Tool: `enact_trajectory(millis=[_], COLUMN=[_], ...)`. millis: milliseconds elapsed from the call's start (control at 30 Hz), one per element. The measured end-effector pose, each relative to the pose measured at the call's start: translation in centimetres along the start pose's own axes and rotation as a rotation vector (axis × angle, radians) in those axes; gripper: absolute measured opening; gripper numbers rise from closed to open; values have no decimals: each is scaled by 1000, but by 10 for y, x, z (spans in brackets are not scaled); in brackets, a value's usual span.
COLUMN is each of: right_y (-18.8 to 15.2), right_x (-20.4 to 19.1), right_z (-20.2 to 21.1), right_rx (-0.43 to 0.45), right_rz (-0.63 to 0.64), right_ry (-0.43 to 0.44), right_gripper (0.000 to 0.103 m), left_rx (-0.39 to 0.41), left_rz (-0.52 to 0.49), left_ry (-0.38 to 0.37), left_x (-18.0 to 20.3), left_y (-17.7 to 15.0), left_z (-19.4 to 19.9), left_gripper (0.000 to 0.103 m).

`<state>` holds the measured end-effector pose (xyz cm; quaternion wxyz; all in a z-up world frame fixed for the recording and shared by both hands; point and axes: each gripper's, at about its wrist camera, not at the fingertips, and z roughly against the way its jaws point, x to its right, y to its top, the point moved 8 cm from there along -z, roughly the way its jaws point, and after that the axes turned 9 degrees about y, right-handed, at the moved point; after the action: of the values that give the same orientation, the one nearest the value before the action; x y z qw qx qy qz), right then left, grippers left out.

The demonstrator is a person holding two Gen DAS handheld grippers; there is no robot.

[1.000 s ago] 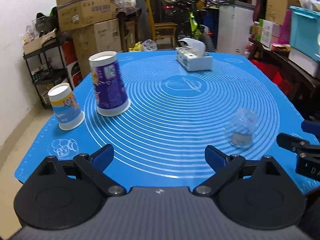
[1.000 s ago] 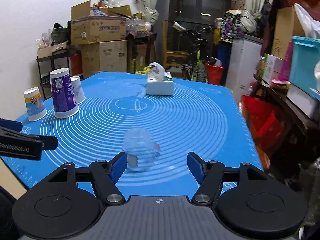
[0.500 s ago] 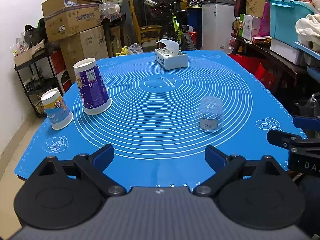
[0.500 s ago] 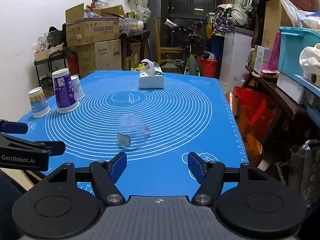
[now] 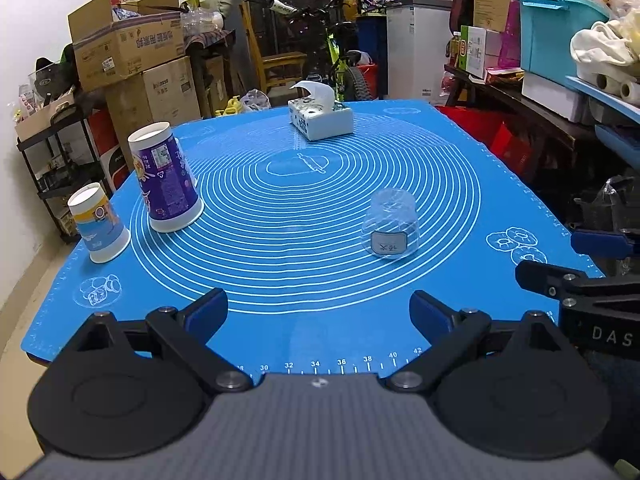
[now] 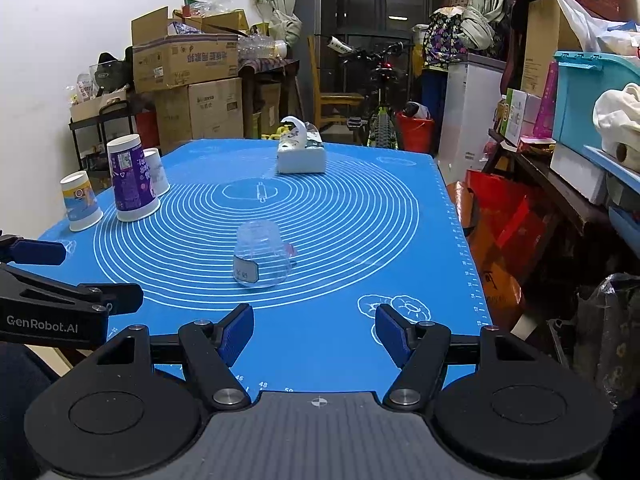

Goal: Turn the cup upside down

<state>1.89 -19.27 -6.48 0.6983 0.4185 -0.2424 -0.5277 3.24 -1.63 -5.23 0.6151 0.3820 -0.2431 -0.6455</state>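
Note:
A clear plastic cup with a white label stands upside down on the blue mat; it also shows in the right wrist view. My left gripper is open and empty at the mat's near edge, well short of the cup. My right gripper is open and empty near the front edge, the cup ahead and a little left of it. Each gripper shows at the edge of the other's view.
A tall purple paper cup and a small yellow-blue paper cup stand upside down at the left; a third small cup stands behind them. A tissue box sits at the far side. Boxes, shelves and a bicycle surround the table.
Both grippers have pulled back toward the near edge, away from the clear cup, which stays upside down on the mat. More of the mat shows in both views.

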Motion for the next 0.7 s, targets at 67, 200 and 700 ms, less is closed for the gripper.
enact_trajectory(millis=[67,200,700], right_y=[-1,-1,0], right_x=[1,2,2], right_z=[0,1,-1], right_rx=[-4,-6,-12], right_rz=[0,-3,-3], right_ry=[-1,-8,-7], right_gripper=[73,73,73], left_rx=[0,0,-1], left_rz=[-2,-5,-15], left_ry=[-2,-3,-6], left_x=[1,1,4], left_y=[0,0,0], left_z=[0,0,1], left_gripper=[97,97,97])
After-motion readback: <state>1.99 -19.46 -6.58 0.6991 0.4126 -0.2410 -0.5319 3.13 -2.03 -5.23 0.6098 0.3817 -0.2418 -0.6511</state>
